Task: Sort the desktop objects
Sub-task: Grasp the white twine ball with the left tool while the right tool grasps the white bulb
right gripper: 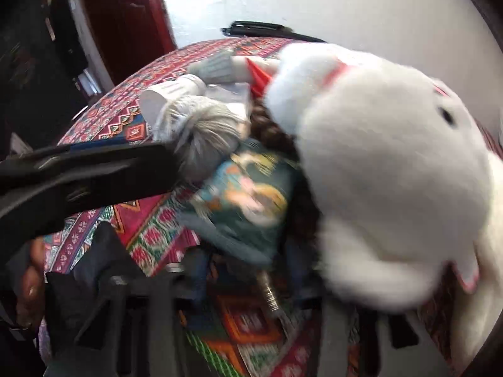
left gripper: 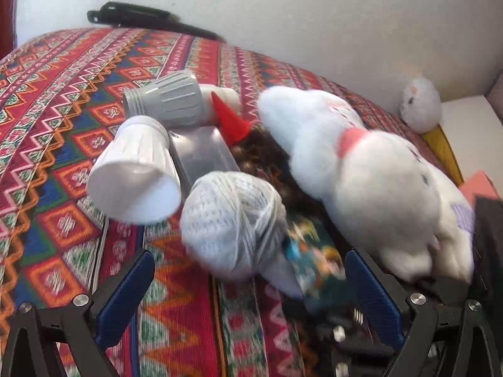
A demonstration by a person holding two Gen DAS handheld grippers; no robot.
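Observation:
My left gripper (left gripper: 250, 260) is open, its blue pads (left gripper: 125, 298) low over the patterned cloth (left gripper: 63, 125). A grey yarn ball (left gripper: 229, 220) lies just ahead between the tips, untouched. Beside it lies a colourful picture packet (left gripper: 314, 260), and a big white plush toy (left gripper: 371, 182) sprawls to the right. In the right wrist view the picture is blurred. My right gripper (right gripper: 245, 264) points down at the packet (right gripper: 245, 194), whose lower end lies between the dark fingers (right gripper: 191, 270). Whether the pads press on it I cannot tell. The plush (right gripper: 377, 172) hides the right finger.
Behind the yarn lie a white cap (left gripper: 135, 179), a grey threaded cap (left gripper: 169, 97), a clear box (left gripper: 201, 150) and a red cone (left gripper: 229, 119). A black object (left gripper: 151, 19) rests by the wall. A small white plush ball (left gripper: 419, 103) sits far right. A hand (right gripper: 31, 276) holds the left gripper's black body (right gripper: 78, 169).

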